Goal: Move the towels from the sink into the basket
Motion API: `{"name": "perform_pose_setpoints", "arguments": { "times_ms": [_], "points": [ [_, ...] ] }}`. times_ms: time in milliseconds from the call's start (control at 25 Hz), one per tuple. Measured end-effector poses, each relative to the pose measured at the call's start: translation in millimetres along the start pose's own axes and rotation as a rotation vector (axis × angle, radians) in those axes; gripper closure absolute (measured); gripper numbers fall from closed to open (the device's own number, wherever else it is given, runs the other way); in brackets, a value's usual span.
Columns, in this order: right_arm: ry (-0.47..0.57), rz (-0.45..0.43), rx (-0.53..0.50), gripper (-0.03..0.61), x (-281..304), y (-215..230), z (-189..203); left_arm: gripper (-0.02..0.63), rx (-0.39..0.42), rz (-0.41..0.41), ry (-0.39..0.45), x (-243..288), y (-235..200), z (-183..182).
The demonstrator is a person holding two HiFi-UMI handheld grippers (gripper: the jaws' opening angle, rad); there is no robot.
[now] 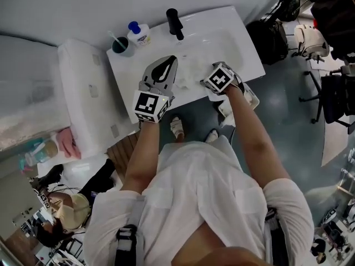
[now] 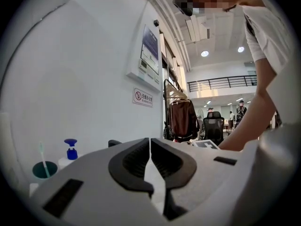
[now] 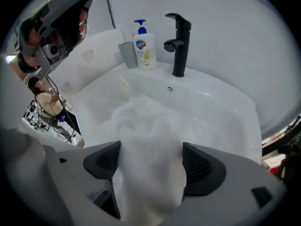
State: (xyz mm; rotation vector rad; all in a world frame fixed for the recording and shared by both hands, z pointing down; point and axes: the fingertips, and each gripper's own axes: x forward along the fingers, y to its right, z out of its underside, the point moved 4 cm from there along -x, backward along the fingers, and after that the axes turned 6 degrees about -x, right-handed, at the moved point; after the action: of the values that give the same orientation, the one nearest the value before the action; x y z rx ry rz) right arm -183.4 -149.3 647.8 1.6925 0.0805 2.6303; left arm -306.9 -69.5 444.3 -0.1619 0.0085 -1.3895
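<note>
Our right gripper points down into the sink, jaws wide astride the white towel heaped just below, while our left gripper, jaws together and empty, hovers level alongside.

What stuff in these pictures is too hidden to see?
- Towels: head view, partly behind the right gripper; cannot count them.
- Sink drain: right gripper view, under the towels.
- Basket: no view shows it clearly.
- Wall sign print: left gripper view, too small.
</note>
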Motion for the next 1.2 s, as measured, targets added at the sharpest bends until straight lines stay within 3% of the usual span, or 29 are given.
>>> {"name": "perform_pose_setpoints", "arguments": {
  "times_ms": [240,720,840,1000,1200],
  "points": [
    [-0.12,-0.037,0.025,0.192,28,4,-3,0.597,-0.002,0.02,-0.008,3,-15,2],
    [-0.2,-0.059,0.025,0.205,56,4,-6,0.597,-0.004,0.005,-0.021,0,-45,2],
    [-0.218,-0.048,0.005,0.326,57,0,-5,0.597,-0.001,0.008,-0.017,-1,-48,-1],
    [-0.228,-0.001,-0.035,0.418,59,-3,-5,0.597,-0.004,0.013,-0.016,-4,-51,-2],
    [-0.179,0.088,-0.072,0.474,51,-2,-6,0.597,-0.005,0.017,-0.011,-8,-52,-1]
  ]
}}
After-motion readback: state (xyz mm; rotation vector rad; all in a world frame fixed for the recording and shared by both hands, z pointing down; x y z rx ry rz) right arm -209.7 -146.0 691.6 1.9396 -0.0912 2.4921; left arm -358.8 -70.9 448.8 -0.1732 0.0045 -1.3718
